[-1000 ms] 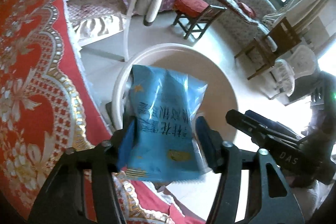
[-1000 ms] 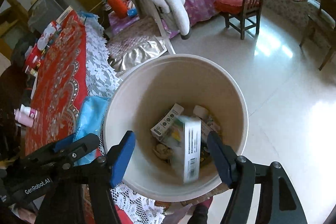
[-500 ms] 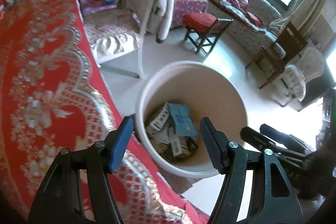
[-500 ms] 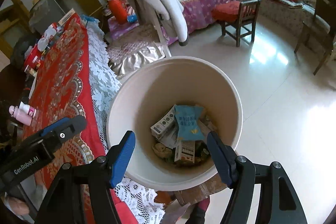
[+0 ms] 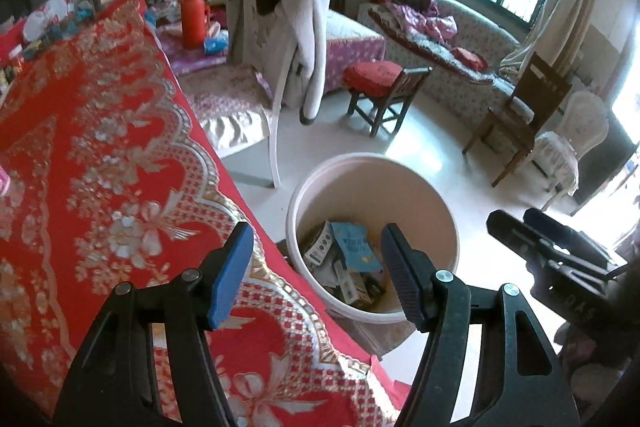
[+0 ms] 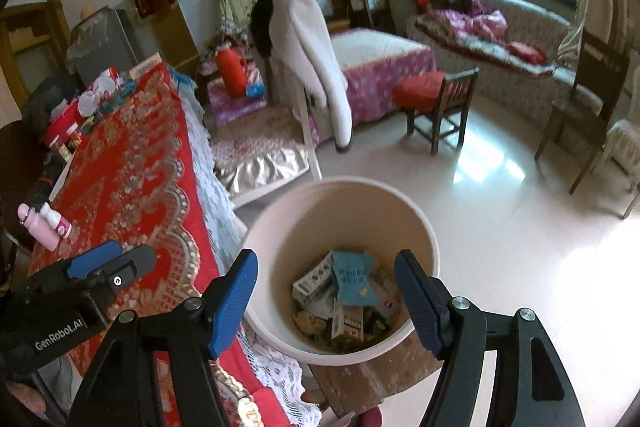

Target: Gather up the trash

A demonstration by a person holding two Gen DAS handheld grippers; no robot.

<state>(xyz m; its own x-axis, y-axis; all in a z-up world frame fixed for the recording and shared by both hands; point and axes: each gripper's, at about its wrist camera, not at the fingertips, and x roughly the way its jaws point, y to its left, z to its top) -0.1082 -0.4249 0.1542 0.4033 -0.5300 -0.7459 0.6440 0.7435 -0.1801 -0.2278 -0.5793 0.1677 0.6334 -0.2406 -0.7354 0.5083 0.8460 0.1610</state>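
Note:
A cream bucket (image 5: 400, 183) (image 6: 416, 223) stands beside the red-clothed table (image 5: 100, 167) (image 6: 132, 167). Inside it lie a blue snack packet (image 5: 356, 247) (image 6: 354, 277), small cartons (image 6: 314, 279) and other wrappers. My left gripper (image 5: 318, 273) hangs open and empty above the table's edge and the bucket. My right gripper (image 6: 326, 301) is also open and empty, held above the bucket. Each gripper shows at the side of the other's view: the right gripper's fingers (image 5: 552, 247) and the left gripper's fingers (image 6: 100, 267).
A pink bottle (image 6: 44, 223) lies on the table, with clutter (image 6: 96, 95) at its far end. A chair draped with a white coat (image 6: 308, 59), a red-cushioned stool (image 6: 436, 95), a sofa (image 6: 500, 47) and wooden chairs (image 5: 520, 115) stand on the shiny floor.
The left gripper let go of the blue packet, which dropped into the bucket beside the white carton. Both grippers have risen and tilted up, so the bucket looks smaller and lower.

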